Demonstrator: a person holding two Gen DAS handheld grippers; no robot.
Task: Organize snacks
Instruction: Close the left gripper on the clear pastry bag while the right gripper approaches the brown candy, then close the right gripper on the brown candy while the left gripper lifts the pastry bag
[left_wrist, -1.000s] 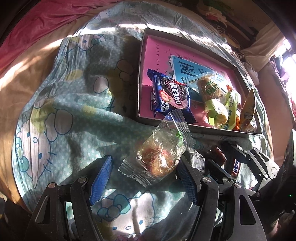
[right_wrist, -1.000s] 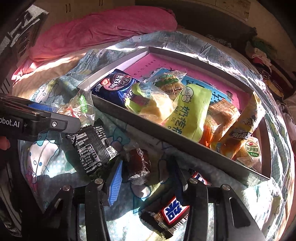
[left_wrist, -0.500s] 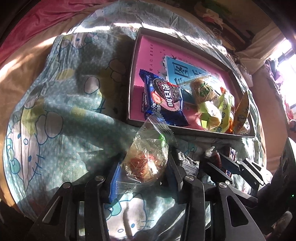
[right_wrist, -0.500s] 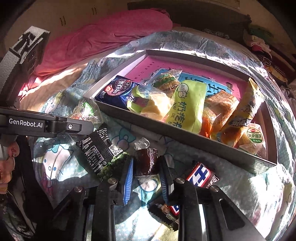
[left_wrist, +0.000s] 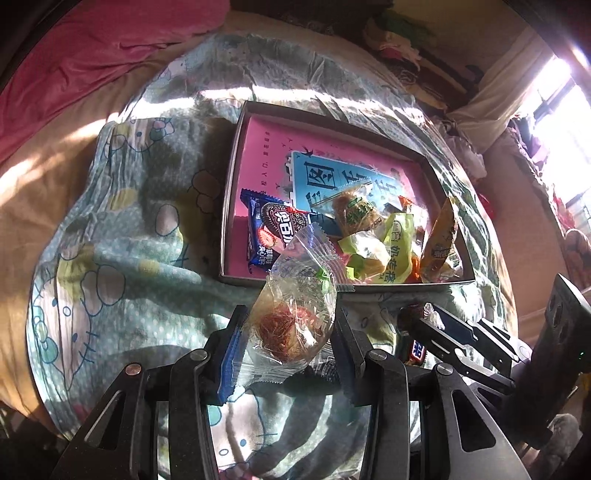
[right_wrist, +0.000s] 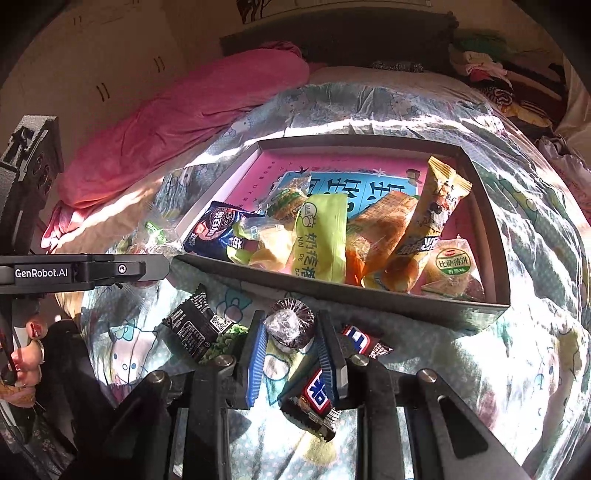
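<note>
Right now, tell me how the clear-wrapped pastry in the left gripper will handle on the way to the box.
The clear-wrapped pastry is pinched in the left gripper. Its wrapper looks thin and crinkly, so the loose top will probably flop. The crumbly filling seems fragile; a hard squeeze may crush it. It is probably light.

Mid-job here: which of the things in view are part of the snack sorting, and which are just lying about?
Part of the job:
- clear-wrapped pastry gripped in the left tongs
- dark round candy gripped in the right tongs
- black snack packet and chocolate bar, loose on the bedsheet
- box holding sorted snacks

Just lying about:
- pink quilt
- piled clothes
</note>
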